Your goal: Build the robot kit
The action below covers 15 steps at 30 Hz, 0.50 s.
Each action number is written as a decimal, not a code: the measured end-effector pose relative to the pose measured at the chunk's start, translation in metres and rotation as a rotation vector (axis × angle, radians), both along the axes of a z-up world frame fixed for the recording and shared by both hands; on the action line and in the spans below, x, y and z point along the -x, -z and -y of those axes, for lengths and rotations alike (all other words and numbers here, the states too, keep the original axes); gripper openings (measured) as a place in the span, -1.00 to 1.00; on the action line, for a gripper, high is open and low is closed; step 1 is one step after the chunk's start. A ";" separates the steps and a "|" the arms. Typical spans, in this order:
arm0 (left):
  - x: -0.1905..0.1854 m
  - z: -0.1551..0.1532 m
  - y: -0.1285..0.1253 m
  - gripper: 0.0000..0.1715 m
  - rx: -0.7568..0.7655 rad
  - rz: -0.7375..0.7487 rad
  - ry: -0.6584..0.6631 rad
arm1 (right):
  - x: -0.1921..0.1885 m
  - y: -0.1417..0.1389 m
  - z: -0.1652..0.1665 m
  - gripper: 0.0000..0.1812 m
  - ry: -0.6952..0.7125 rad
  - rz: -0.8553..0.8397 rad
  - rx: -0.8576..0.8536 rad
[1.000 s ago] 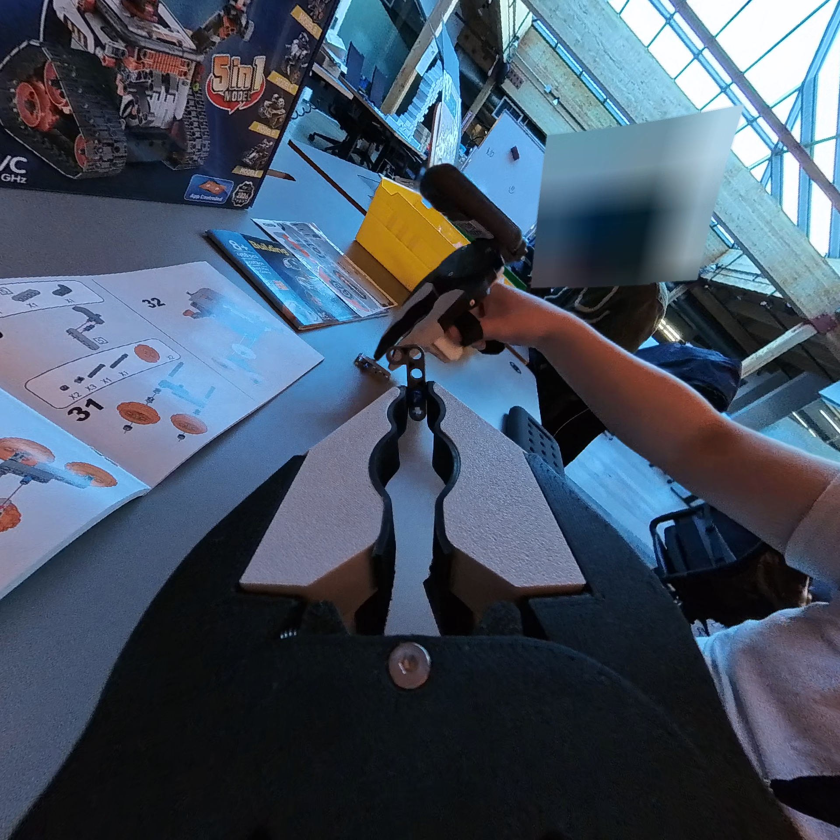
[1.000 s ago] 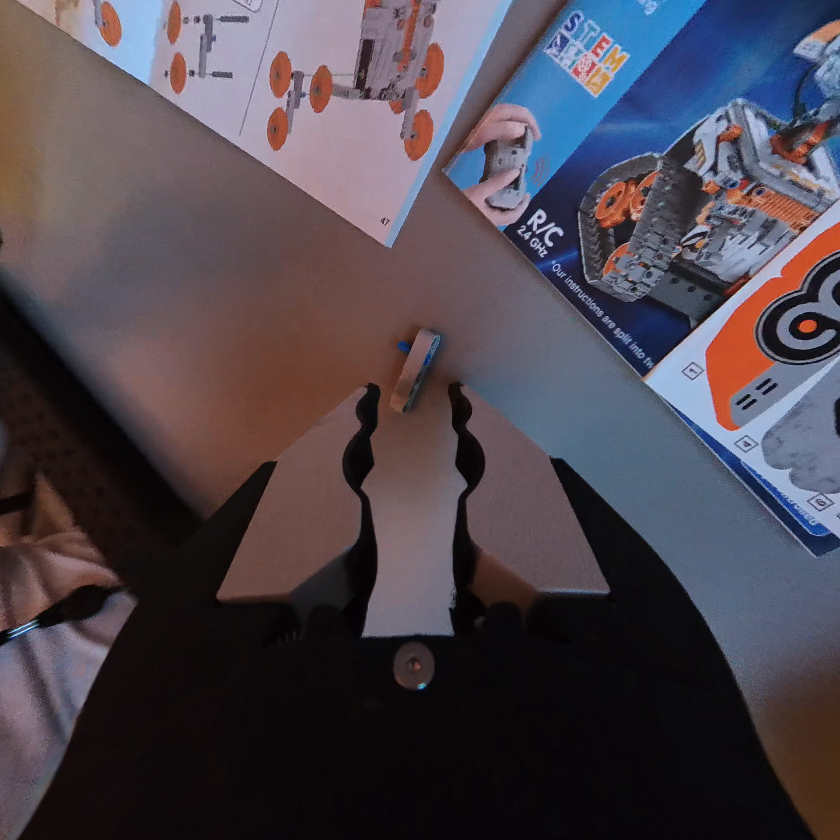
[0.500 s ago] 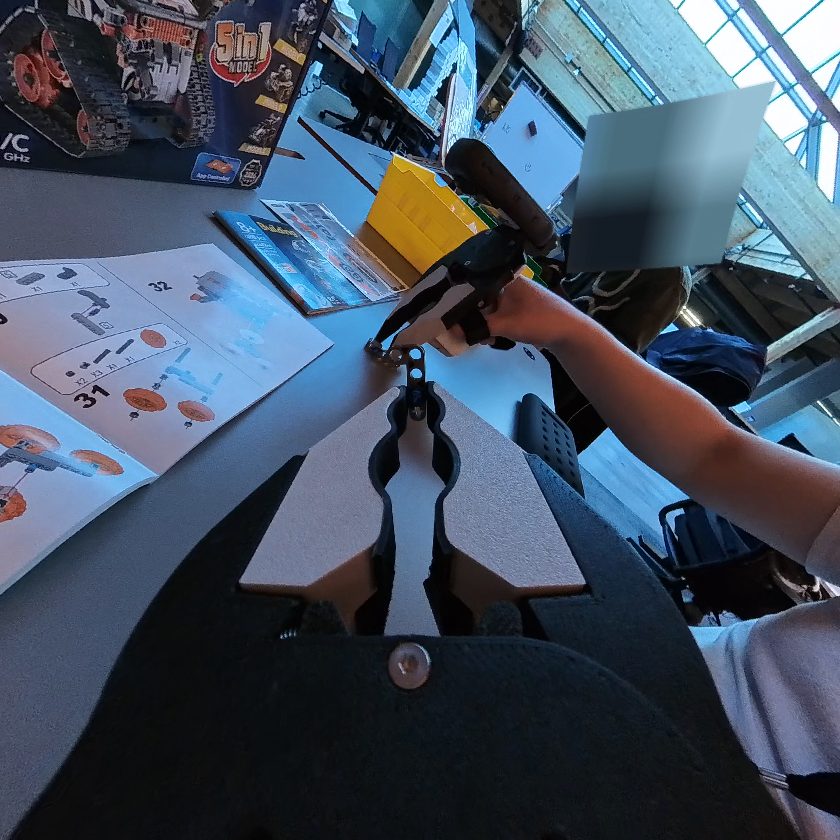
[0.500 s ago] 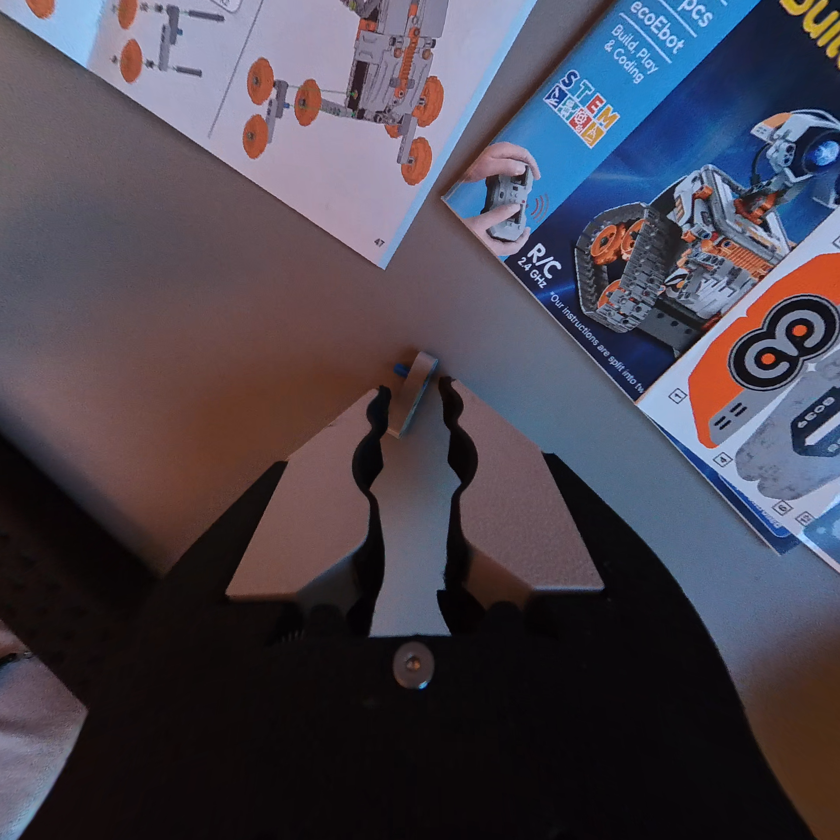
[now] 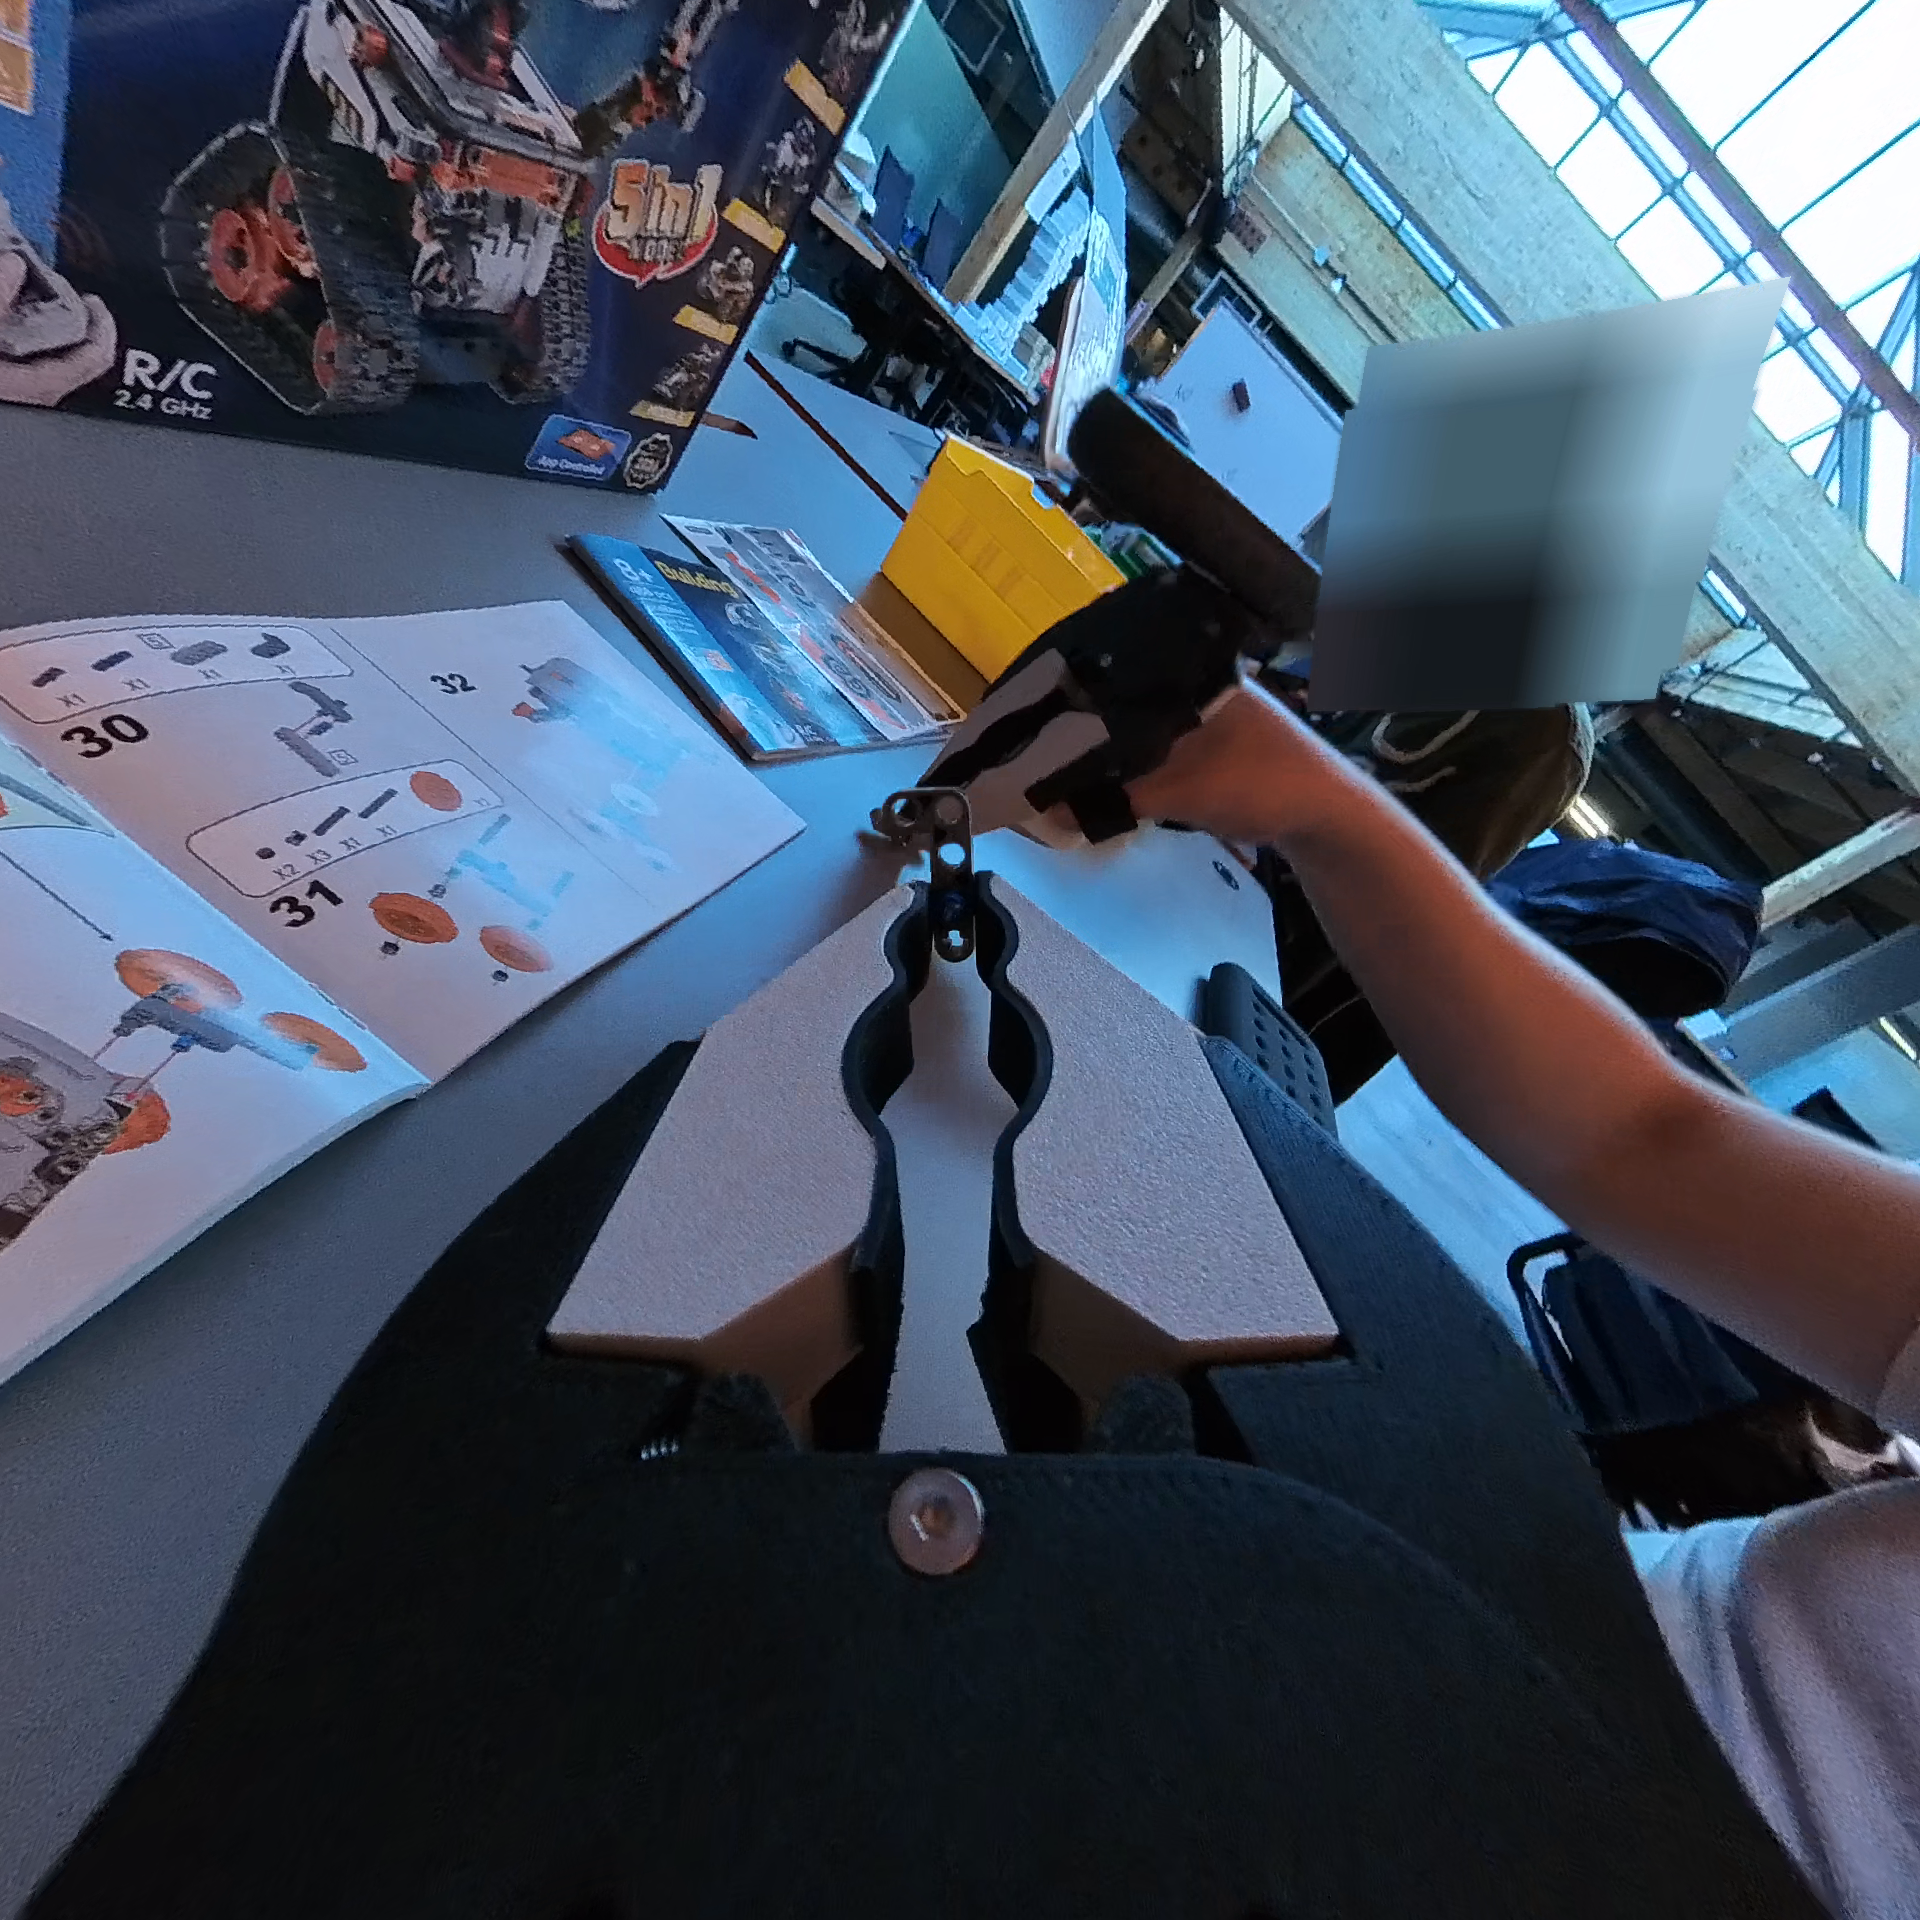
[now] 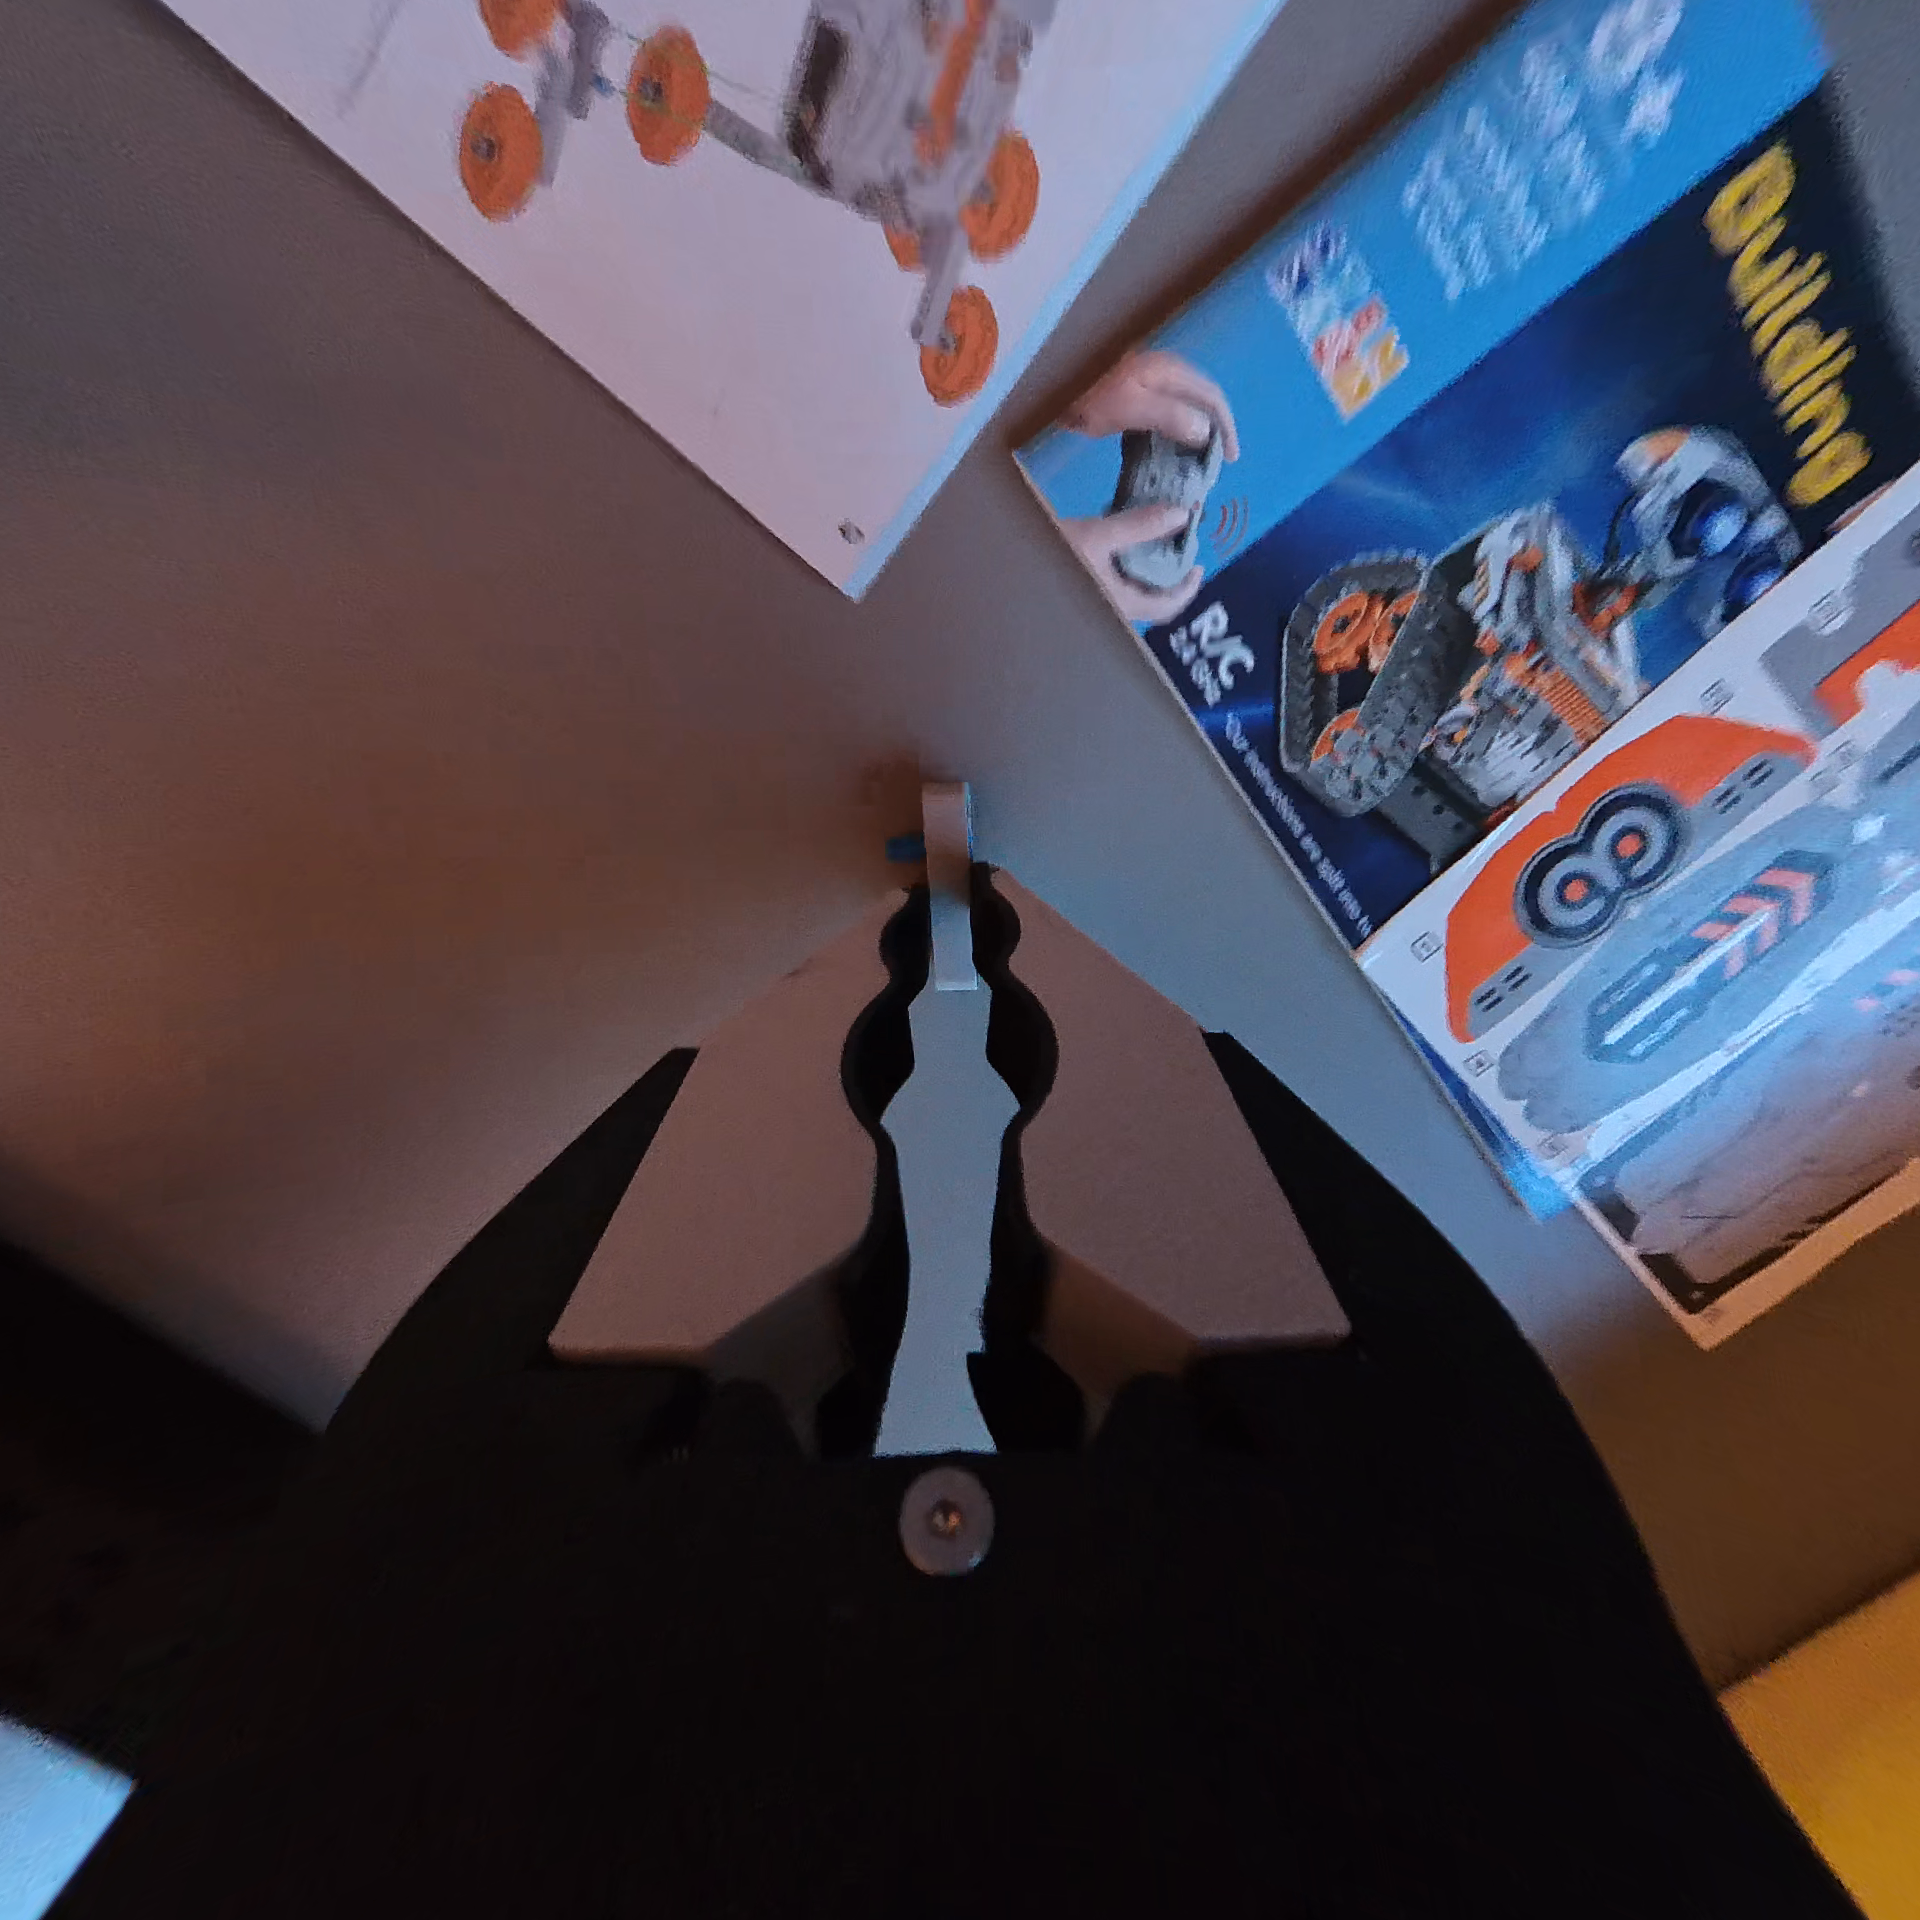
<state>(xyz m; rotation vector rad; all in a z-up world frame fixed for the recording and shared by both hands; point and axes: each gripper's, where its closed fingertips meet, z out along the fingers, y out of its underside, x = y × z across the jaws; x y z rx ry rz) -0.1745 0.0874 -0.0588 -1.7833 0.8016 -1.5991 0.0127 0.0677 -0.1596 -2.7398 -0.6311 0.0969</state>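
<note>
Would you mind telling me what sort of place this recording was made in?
Probably a large shared workshop or maker-style office hall. A glazed roof on beams spans overhead, rows of desks with chairs run into the distance, and the grey table carries a building-kit box and an open instruction booklet.

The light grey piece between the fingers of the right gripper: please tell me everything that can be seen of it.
The light grey piece is a small flat beam, seemingly plastic, seen edge-on in the right wrist view. The right gripper is shut on its lower part; its rounded upper end sticks out past the fingertips. A small blue pin juts from its left side. It stands nearly in line with the fingers, over the grey table; whether it touches the table cannot be told.
</note>
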 end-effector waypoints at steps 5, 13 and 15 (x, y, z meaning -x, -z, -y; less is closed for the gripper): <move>0.006 -0.015 -0.011 -0.95 -0.019 0.069 -0.103 | 0.047 -0.069 -0.024 -0.93 -0.021 -0.208 -0.578; -0.034 -0.041 -0.044 -0.95 -0.116 0.208 -0.259 | 0.097 -0.112 -0.053 -0.93 0.033 -0.502 -0.848; -0.050 -0.048 -0.047 -0.95 -0.169 0.211 -0.300 | 0.102 -0.121 -0.065 -0.92 0.066 -0.545 -0.860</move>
